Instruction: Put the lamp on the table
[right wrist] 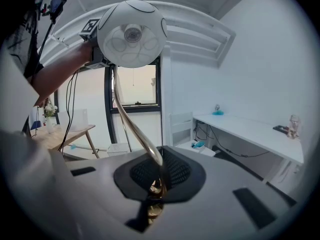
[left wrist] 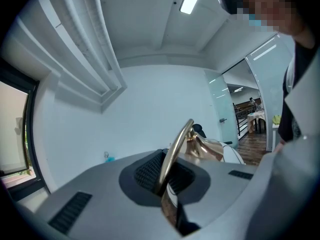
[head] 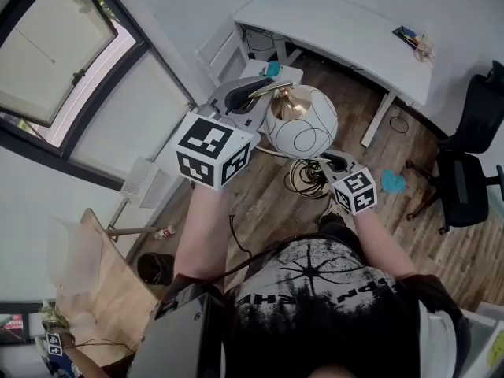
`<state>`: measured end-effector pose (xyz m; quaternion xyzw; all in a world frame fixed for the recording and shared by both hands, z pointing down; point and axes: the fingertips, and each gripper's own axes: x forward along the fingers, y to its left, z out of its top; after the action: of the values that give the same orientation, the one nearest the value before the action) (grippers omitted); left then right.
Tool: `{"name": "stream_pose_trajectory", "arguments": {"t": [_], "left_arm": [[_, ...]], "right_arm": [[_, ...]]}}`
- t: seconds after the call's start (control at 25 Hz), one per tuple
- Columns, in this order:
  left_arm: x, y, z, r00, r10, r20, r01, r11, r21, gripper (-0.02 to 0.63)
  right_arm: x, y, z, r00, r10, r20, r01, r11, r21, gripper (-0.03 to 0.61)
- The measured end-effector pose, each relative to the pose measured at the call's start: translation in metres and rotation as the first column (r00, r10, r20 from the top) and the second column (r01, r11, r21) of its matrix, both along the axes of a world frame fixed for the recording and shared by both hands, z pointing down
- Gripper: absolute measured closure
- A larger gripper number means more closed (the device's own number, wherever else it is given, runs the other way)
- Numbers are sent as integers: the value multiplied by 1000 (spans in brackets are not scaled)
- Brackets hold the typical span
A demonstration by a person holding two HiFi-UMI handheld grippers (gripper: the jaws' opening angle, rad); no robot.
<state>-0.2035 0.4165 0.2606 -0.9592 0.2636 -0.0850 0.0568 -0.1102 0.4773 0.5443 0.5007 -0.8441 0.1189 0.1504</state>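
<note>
The lamp has a white globe shade (head: 299, 122) and a curved brass stem (head: 268, 90), and it is carried in the air between both grippers. My left gripper (head: 250, 94) is shut on the brass stem (left wrist: 175, 151) just behind the brass cone (left wrist: 204, 149). My right gripper (head: 331, 162) is shut on the stem's lower end (right wrist: 134, 126), and the globe shade (right wrist: 132, 34) hangs high above its jaws. The white table (head: 339, 30) stands ahead against the wall, also at the right in the right gripper view (right wrist: 250, 131).
A black office chair (head: 468, 164) stands at the right. Coiled cables (head: 303, 176) and a blue object (head: 392, 181) lie on the wooden floor. A white stool (head: 268, 71) stands by the table's left end. A wooden table (head: 118, 290) sits at the lower left under the windows.
</note>
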Motion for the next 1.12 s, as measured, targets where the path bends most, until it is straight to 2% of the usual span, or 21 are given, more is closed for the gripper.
{"name": "stream_pose_trajectory", "arguments": {"t": [0.36, 0.84, 1.12], "left_arm": [[39, -58, -2, 1000, -16, 12, 16, 1000, 3, 598], [130, -146, -11, 996, -87, -13, 87, 996, 12, 597], [184, -183, -7, 993, -114, -30, 114, 993, 4, 597]], "right_arm": [[36, -58, -1, 1000, -24, 15, 24, 1000, -1, 560], [137, -155, -12, 994, -105, -10, 105, 994, 1, 560], [199, -196, -11, 992, -119, -31, 119, 993, 5, 560]]}}
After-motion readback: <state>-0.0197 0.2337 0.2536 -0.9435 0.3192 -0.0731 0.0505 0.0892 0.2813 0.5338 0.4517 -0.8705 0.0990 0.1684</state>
